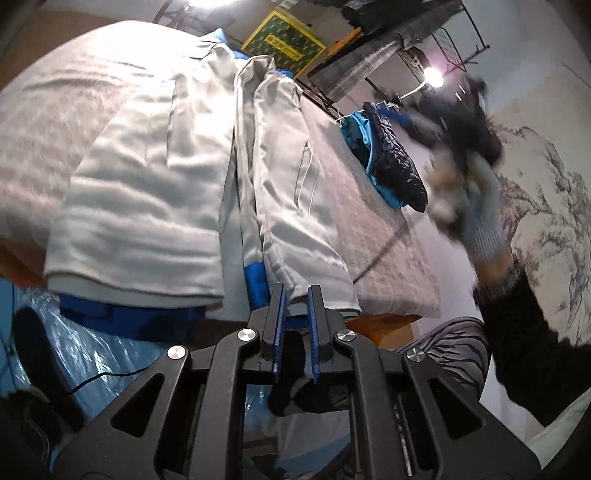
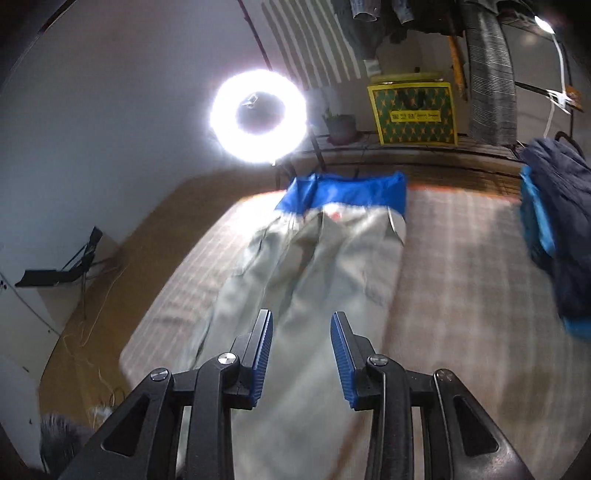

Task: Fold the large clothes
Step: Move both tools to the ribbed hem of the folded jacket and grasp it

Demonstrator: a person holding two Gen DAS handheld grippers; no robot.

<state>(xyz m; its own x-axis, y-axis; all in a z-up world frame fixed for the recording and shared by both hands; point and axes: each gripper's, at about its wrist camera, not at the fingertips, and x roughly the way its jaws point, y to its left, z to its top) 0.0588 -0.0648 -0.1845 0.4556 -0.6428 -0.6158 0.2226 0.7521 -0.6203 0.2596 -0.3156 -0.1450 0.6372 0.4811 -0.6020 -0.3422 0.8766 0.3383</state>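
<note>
A large light grey jacket (image 1: 155, 192) with blue trim lies spread on the checked bed cover (image 1: 384, 236), its hem toward me. It also shows in the right wrist view (image 2: 314, 266), with its blue part at the far end. My left gripper (image 1: 295, 291) is at the jacket's hem near the bed's edge, jaws a narrow gap apart with nothing between them. My right gripper (image 2: 301, 325) is open and empty, held above the jacket's near end. The right hand in a knit glove (image 1: 476, 218) shows blurred at the right of the left wrist view.
A pile of dark navy and teal clothes (image 1: 391, 162) lies on the bed's far side, also in the right wrist view (image 2: 554, 229). A lit ring lamp (image 2: 258, 116) stands beyond the bed. A yellow-green box (image 2: 413, 110) and a clothes rack (image 1: 406, 33) stand behind.
</note>
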